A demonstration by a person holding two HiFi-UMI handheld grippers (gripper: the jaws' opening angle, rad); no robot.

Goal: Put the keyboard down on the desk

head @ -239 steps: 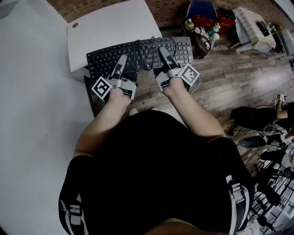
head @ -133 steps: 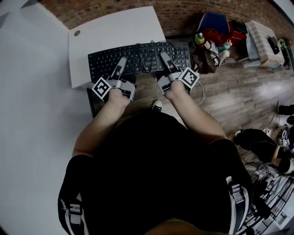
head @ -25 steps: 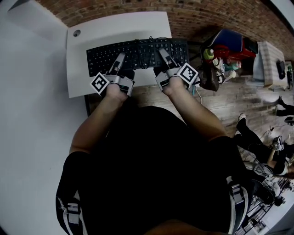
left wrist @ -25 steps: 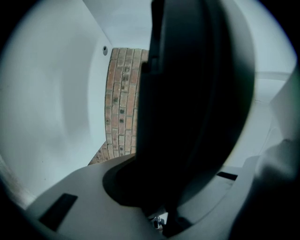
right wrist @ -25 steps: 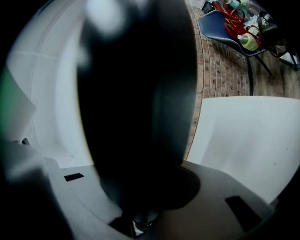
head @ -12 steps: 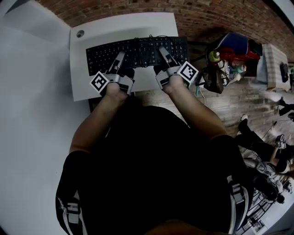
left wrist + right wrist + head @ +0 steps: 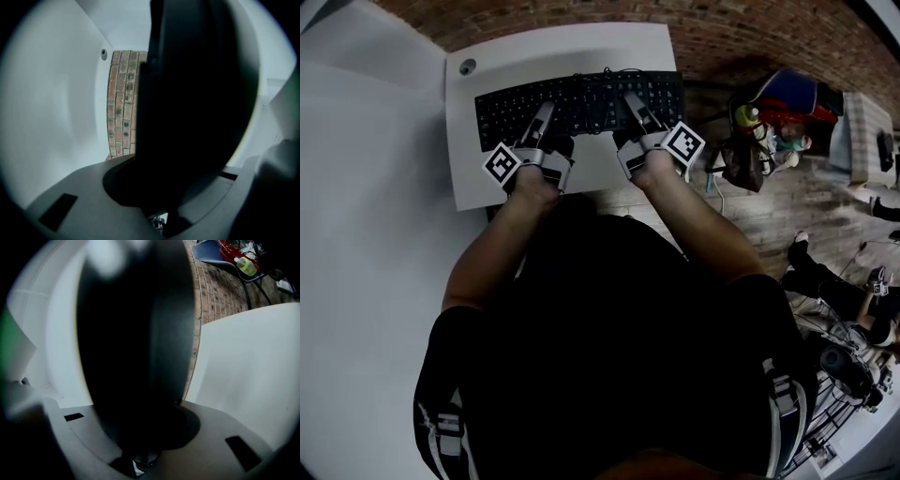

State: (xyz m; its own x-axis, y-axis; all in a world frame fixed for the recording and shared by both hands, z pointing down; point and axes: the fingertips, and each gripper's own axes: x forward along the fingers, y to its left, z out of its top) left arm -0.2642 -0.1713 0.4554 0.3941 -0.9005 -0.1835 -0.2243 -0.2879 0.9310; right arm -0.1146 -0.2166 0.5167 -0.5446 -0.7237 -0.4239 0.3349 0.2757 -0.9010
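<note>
The black keyboard [image 7: 581, 103] lies flat over the white desk [image 7: 534, 52], with its cable looped on top of the keys. My left gripper [image 7: 546, 114] is shut on its near edge left of centre. My right gripper [image 7: 633, 101] is shut on the near edge right of centre. In the left gripper view the keyboard [image 7: 197, 93] fills the space between the jaws as a dark mass, and it does the same in the right gripper view [image 7: 136, 333]. Whether the keyboard touches the desktop I cannot tell.
A round cable hole [image 7: 467, 67] sits in the desk's far left corner. A brick wall [image 7: 722, 33] runs behind the desk. To the right stands a chair with bags [image 7: 787, 98] and a green bottle [image 7: 747, 117] on the wooden floor [image 7: 769, 197].
Across the earlier frames the keyboard went forward from the desk's near edge to well over the desktop. Both grippers have kept their hold, and in the last second it has hardly shifted.
</note>
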